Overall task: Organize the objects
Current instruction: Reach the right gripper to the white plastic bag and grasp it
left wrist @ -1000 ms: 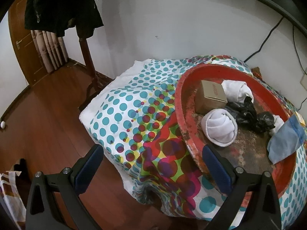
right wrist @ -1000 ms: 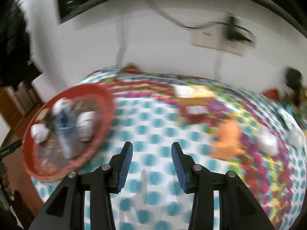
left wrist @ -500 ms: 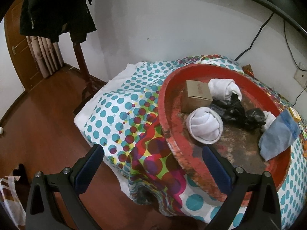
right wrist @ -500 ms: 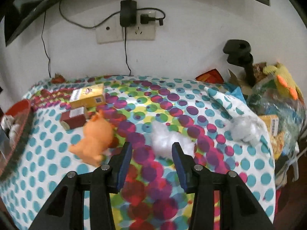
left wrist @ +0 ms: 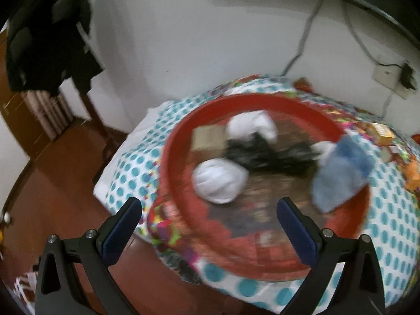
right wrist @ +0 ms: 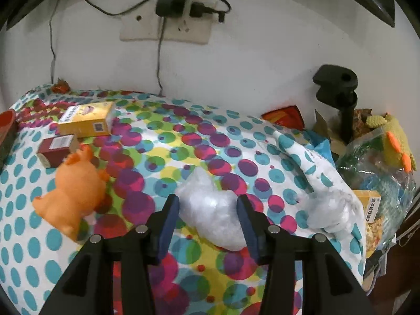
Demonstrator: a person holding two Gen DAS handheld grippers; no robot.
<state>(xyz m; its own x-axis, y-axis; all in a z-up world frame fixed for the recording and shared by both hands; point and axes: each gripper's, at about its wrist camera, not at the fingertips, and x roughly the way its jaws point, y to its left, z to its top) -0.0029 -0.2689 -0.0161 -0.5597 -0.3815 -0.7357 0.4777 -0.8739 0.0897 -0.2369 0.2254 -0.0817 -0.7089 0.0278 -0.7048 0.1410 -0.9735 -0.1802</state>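
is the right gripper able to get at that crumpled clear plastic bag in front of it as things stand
Probably yes. The right gripper has just been opening, and the crumpled clear plastic bag already lies between its fingers on the dotted cloth. Nothing blocks it; the orange toy sits off to the side.

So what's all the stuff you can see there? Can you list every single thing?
red tray: 1, red, on the left end of the dotted cloth
sock balls: 2, white, in the tray
black bag: 1, black, middle of the tray
small box: 1, brown, back of the tray
blue cloth: 1, blue, over the tray's right rim
yellow box: 1, yellow, back left of the cloth
dark red box: 1, by the yellow box
orange toy: 1, orange, left
clear plastic wads: 2, whitish, middle and right
left gripper: jaws open, empty
right gripper: jaws just opening, around the middle wad
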